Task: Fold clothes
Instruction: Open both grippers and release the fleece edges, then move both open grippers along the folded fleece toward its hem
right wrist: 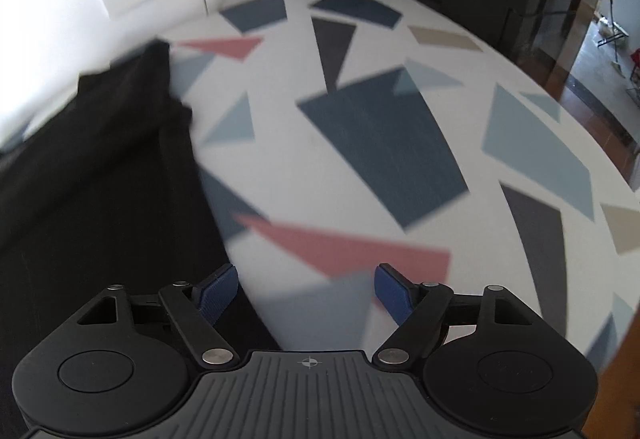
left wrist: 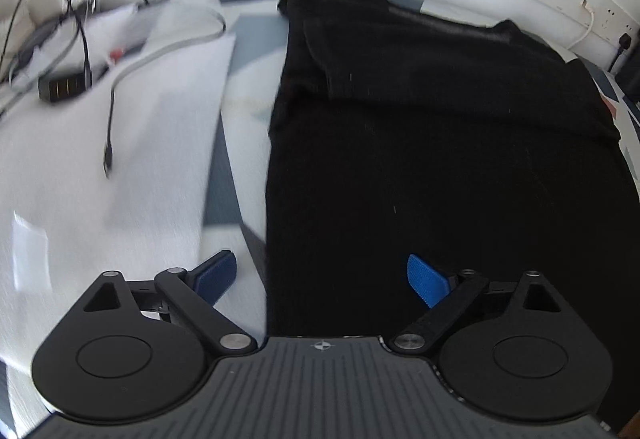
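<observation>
Left wrist: black garment [left wrist: 440,159] lies lengthwise, collar away.

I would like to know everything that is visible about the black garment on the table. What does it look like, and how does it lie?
The black garment is of plain dark cloth that looks soft and matt. It lies flat on the patterned tablecloth, already folded lengthwise into a long band, with one layer turned over at the far end and a thin grey stripe there. Its far end lies near the wall with the sockets. Nothing grips it: both grippers show open jaws with no cloth between them.
</observation>
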The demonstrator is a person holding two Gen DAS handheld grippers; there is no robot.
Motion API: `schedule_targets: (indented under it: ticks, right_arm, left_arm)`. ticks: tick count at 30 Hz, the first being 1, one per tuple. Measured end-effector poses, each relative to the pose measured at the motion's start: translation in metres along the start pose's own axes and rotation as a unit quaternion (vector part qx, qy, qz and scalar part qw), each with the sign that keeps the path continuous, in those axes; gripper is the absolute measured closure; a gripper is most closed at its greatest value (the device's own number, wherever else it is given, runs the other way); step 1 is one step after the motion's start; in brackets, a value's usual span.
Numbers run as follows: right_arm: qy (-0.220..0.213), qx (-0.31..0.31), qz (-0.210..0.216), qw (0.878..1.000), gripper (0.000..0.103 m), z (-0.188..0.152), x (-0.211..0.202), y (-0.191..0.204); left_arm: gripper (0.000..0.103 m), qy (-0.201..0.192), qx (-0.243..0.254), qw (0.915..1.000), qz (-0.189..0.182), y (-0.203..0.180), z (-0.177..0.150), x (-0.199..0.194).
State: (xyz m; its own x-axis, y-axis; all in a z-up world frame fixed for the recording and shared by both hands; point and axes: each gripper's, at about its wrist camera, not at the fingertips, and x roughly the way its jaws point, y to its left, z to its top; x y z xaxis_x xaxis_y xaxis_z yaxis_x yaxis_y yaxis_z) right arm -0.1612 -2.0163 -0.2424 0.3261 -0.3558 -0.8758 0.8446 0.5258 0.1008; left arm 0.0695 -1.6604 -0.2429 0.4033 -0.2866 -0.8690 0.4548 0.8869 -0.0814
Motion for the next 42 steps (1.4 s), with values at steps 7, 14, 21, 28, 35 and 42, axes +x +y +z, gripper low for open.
schedule_targets:
  ticks: [7,14,21,28,35,42]
  right_arm:
    - [0.022,-0.095,0.017,0.995,0.006,-0.01,0.003,0.011]
    - [0.011,-0.165,0.047,0.985,0.001,-0.013,0.006,0.01]
    - [-0.028,-0.169,0.059,0.983,0.001,-0.021,0.006,0.007]
    - [-0.05,-0.175,0.067,0.981,0.001,-0.023,0.006,0.003]
    - [-0.055,-0.18,0.071,0.98,0.001,-0.026,0.005,0.001]
    - [-0.05,-0.173,0.065,0.981,0.001,-0.025,0.004,0.003]
  left_arm:
    - [0.0,-0.001,-0.035,0.9987,0.037,-0.02,-0.03,-0.009]
    - [0.0,0.01,-0.07,0.9942,0.08,-0.043,-0.044,-0.014]
    - [0.0,0.039,-0.092,0.991,0.089,-0.051,-0.056,-0.024]
    - [0.0,0.007,-0.093,0.9915,0.091,-0.055,-0.068,-0.03]
    - [0.0,-0.022,-0.094,0.991,0.093,-0.058,-0.077,-0.032]
    - [0.0,-0.009,-0.082,0.9931,0.083,-0.055,-0.073,-0.032]
